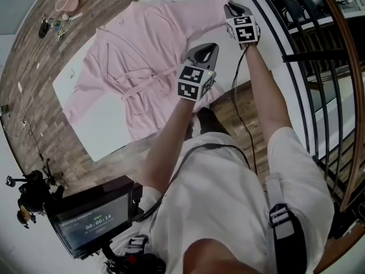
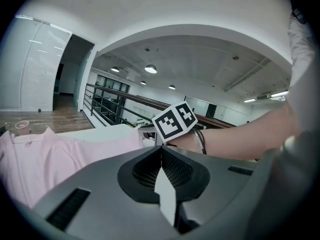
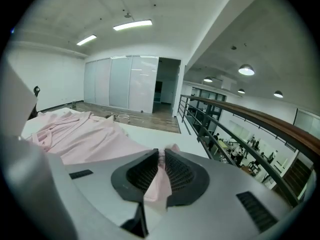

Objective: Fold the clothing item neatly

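A pale pink robe (image 1: 137, 56) lies spread face up on a white table (image 1: 108, 130), its belt tied at the waist. My right gripper (image 1: 228, 5) is at the end of the robe's far right sleeve and is shut on that pink cloth (image 3: 159, 184), which hangs between its pads (image 3: 161, 154). My left gripper (image 1: 208, 47) hovers over the robe's right edge, below that sleeve. Its jaws (image 2: 161, 149) are pressed together; a pale sliver shows behind them and I cannot tell whether it is cloth. The right gripper's marker cube (image 2: 175, 121) shows in the left gripper view.
The table stands on a wooden floor. A pink roll (image 1: 67, 3) and small odds and ends (image 1: 51, 27) lie on the floor beyond its far left corner. A dark railing (image 1: 319, 67) runs along the right. A camera rig with a screen (image 1: 94, 221) sits at lower left.
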